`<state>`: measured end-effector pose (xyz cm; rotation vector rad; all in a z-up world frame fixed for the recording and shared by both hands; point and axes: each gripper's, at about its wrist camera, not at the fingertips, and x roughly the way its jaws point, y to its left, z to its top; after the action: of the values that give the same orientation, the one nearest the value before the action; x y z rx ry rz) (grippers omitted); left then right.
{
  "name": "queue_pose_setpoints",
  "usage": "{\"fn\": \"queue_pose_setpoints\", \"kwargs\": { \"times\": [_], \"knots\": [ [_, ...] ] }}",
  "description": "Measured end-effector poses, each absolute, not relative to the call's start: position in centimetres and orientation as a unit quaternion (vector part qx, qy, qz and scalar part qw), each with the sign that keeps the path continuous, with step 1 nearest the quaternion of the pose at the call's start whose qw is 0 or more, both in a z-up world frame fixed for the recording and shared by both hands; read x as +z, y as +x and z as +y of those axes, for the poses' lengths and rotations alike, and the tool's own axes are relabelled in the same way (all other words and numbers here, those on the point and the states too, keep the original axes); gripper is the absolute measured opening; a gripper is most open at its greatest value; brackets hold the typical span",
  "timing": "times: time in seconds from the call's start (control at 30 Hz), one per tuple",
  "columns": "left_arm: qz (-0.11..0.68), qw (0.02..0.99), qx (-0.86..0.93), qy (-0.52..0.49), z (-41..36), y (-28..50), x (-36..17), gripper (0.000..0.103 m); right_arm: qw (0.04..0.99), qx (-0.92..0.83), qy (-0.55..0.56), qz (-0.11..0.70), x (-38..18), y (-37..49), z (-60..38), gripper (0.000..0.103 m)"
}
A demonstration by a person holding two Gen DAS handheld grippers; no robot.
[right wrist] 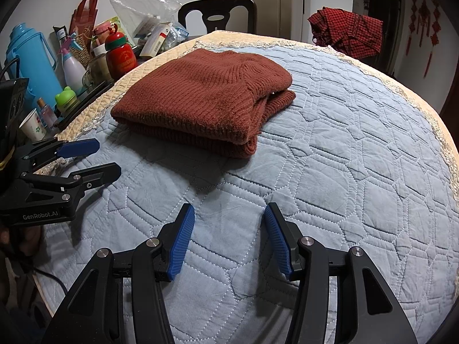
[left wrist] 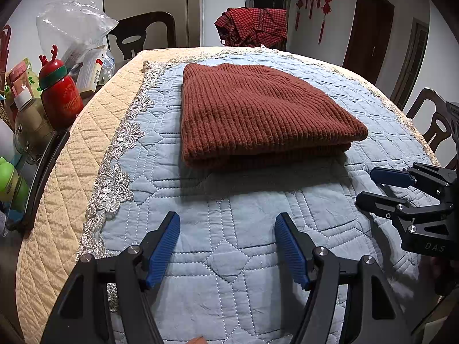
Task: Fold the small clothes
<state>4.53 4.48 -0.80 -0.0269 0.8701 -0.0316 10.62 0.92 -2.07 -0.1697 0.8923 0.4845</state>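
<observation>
A rust-brown ribbed knit sweater (left wrist: 252,111) lies folded in a flat rectangular stack on the pale blue quilted cover (left wrist: 229,258); it also shows in the right wrist view (right wrist: 206,97). My left gripper (left wrist: 228,220) is open and empty, hovering over the quilt just short of the sweater's near edge; it also shows in the right wrist view (right wrist: 109,157). My right gripper (right wrist: 229,212) is open and empty, over the quilt near the sweater's corner; it also shows in the left wrist view (left wrist: 364,185).
A cluttered side surface on the left holds a red reindeer bottle (left wrist: 60,97), a blue thermos (right wrist: 31,57), a spray bottle (right wrist: 73,68), a paper cup (right wrist: 33,127) and a plastic bag (left wrist: 71,25). Dark chairs (left wrist: 143,34) stand around the table; one carries a red checked cloth (left wrist: 255,25).
</observation>
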Motion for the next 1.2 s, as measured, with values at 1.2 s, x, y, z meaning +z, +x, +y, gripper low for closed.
{"fn": "queue_pose_setpoints", "kwargs": {
  "times": [1.2],
  "knots": [
    [0.43, 0.903, -0.005, -0.002, 4.69, 4.65, -0.93, 0.08, 0.871, 0.232, -0.08, 0.427, -2.1, 10.6, 0.94, 0.053]
  ]
}}
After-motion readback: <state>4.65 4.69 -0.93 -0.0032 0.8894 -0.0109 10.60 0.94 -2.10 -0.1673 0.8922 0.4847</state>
